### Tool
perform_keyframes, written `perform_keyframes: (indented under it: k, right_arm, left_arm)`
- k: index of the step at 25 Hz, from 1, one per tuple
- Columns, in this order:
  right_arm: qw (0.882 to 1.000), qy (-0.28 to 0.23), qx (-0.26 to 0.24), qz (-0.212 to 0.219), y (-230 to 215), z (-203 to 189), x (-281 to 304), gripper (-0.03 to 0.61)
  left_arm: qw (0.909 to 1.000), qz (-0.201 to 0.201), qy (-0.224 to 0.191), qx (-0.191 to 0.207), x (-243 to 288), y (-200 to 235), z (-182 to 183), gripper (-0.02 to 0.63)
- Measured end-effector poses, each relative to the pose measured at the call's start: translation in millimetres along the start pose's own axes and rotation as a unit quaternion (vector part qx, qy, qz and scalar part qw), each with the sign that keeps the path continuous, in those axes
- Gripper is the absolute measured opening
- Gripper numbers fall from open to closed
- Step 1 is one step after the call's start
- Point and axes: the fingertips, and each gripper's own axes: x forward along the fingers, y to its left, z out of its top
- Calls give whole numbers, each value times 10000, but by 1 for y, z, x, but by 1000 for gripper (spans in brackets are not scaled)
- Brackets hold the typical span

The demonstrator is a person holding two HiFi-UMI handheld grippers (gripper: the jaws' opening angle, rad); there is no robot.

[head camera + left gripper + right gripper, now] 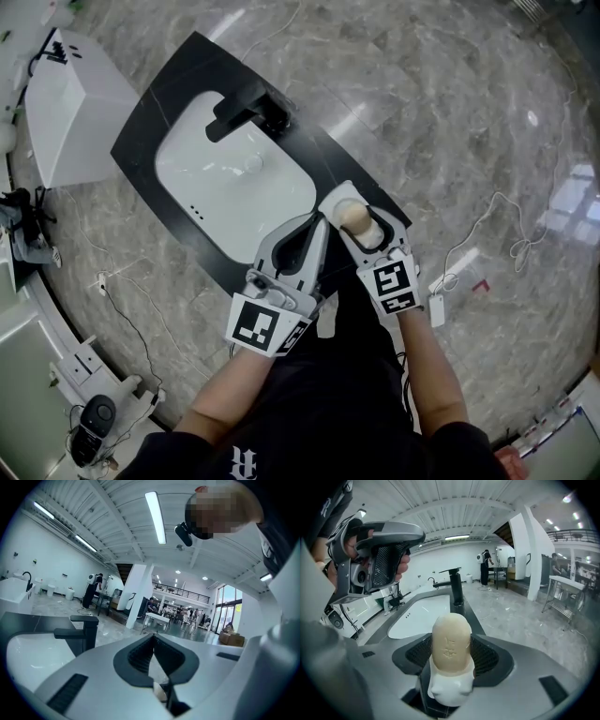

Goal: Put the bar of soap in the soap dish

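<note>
A beige bar of soap (pixel 354 217) stands upright between the jaws of my right gripper (pixel 349 202), which is shut on it, just off the near right end of the black counter (pixel 155 112). In the right gripper view the soap (pixel 450 632) fills the gap of the right gripper (pixel 451 644). A white rounded piece (pixel 447 686) sits under the soap; I cannot tell what it is. My left gripper (pixel 317 223) is close beside it on the left, its jaws shut with nothing between them (pixel 153 639). I cannot pick out a separate soap dish.
A white sink basin (pixel 234 183) with a black faucet (pixel 248 112) is set in the counter. A white cabinet (pixel 70 103) stands at the left. Cables and a white plug (pixel 438 307) lie on the marble floor.
</note>
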Motion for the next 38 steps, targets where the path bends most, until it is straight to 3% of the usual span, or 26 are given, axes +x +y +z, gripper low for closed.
perform_keyframes:
  k: [22, 31, 37, 38]
  right_arm:
    - [9983, 568, 65, -102, 1, -18, 15, 259]
    - [9996, -167, 53, -218, 16, 49, -34, 258]
    - [9930, -1135, 322, -104, 38, 119, -91, 252]
    - [9904, -1330, 357, -89, 42, 132, -104, 220]
  left_arm:
    - [9999, 25, -70, 123, -17, 1, 5, 6]
    - [9995, -108, -50, 306, -38, -16, 22, 6]
    - [9979, -447, -264, 385, -62, -40, 53, 6]
    - [9977, -504, -262, 361, -66, -45, 57, 6]
